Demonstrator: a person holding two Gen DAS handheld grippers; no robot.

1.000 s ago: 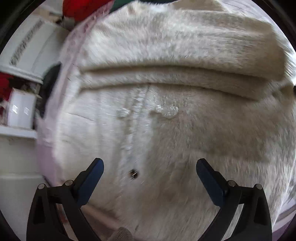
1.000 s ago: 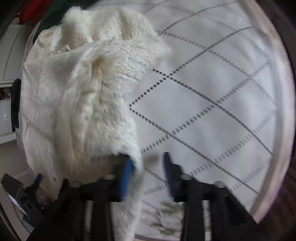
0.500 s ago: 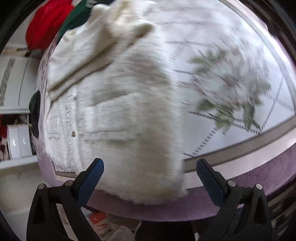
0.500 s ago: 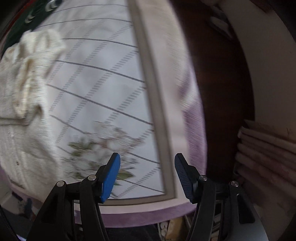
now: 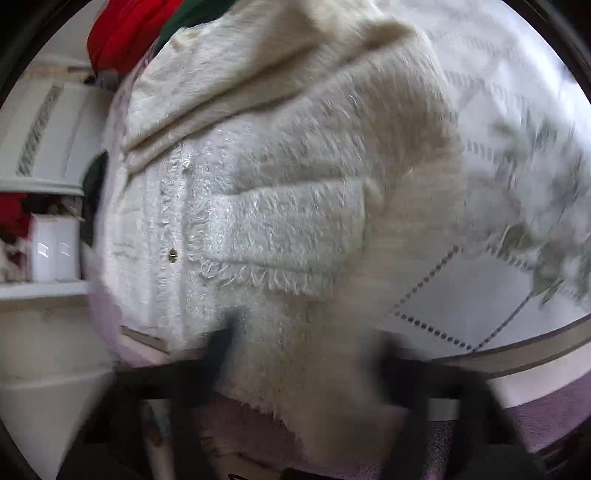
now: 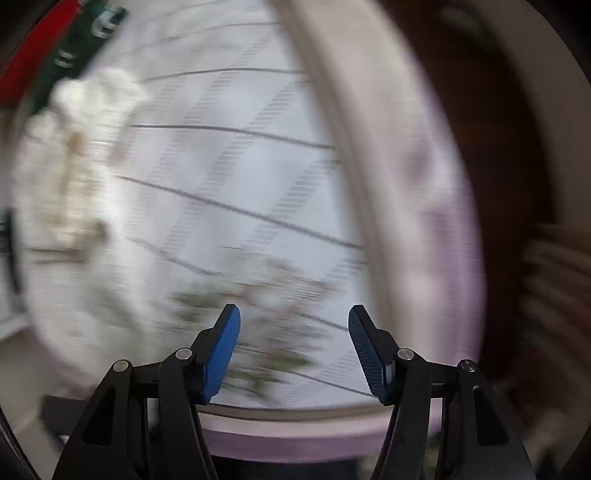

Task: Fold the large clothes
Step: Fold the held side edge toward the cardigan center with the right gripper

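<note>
A fluffy cream cardigan lies on the bed and fills most of the left wrist view, with a small dark button on its front. My left gripper is blurred at the cardigan's near hem. Its jaws are closing and the hem's thick fabric fills the gap between them. In the right wrist view the cardigan is a blurred pale heap at the far left. My right gripper hangs over the leaf print of the bedspread; its jaws are opening and hold nothing.
The white bedspread has grey diamond lines, a beige border and a lilac sheet below. Red clothing and green clothing lie beyond the cardigan. White shelves stand to the left. Dark wooden furniture stands right of the bed.
My left gripper's fingers have come together on the cardigan's hem after standing wide apart. My right gripper has let go of the cardigan, swung right over the bedspread, and its jaws have spread.
</note>
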